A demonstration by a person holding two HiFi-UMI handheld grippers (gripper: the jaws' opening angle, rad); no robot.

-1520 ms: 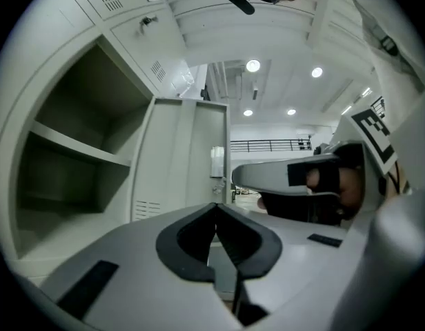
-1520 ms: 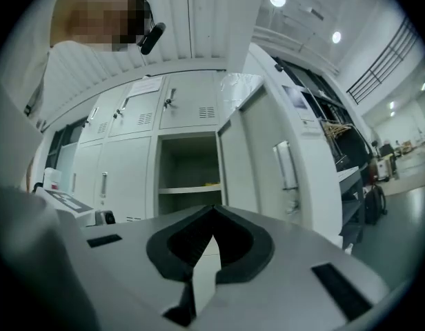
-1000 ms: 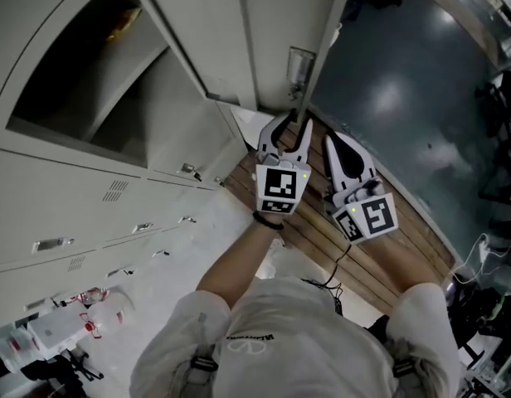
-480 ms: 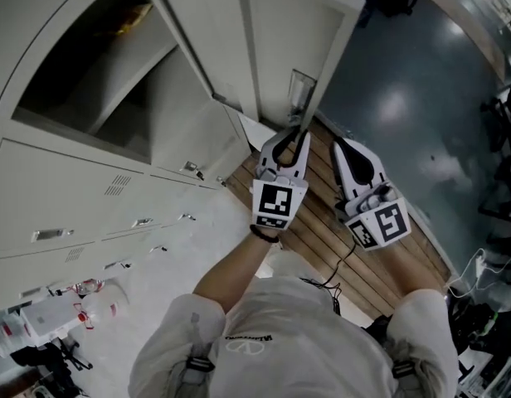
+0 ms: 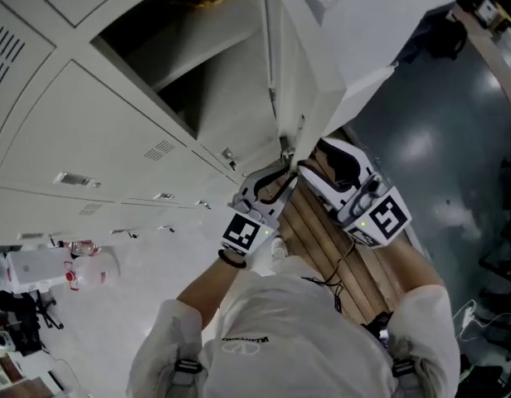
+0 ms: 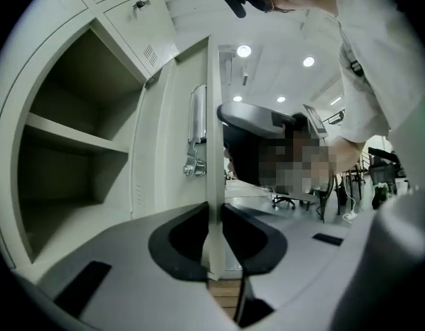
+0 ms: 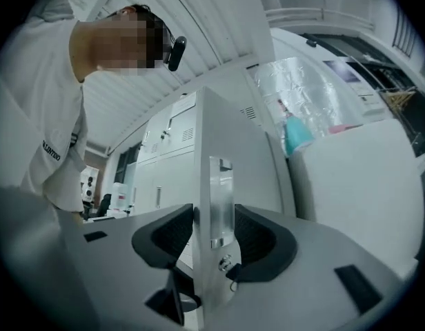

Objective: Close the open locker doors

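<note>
The open locker door (image 5: 293, 81) stands nearly edge-on beside its empty compartment (image 5: 214, 81). My left gripper (image 5: 284, 174) is shut on the door's lower free edge. In the left gripper view (image 6: 214, 216) that edge (image 6: 214, 116) runs between the pads and touches both. Its jaws have just opened a little. My right gripper (image 5: 313, 160) is close on the right, at the door's outer side. Its jaws (image 7: 214, 229) have just been opening and stand apart. The door's metal handle plate (image 7: 221, 198) and edge show between them, unpressed.
Closed lockers (image 5: 81, 156) fill the left. A wooden slatted platform (image 5: 322, 239) lies underfoot, with dark floor (image 5: 455, 156) to the right. A tall white box (image 5: 380, 23) stands just beyond the door. Bottles and clutter (image 5: 65, 268) sit at the lower left.
The door has swung toward the locker and both grippers have moved with it. The right gripper's jaws were together and now stand apart beside the door's edge.
</note>
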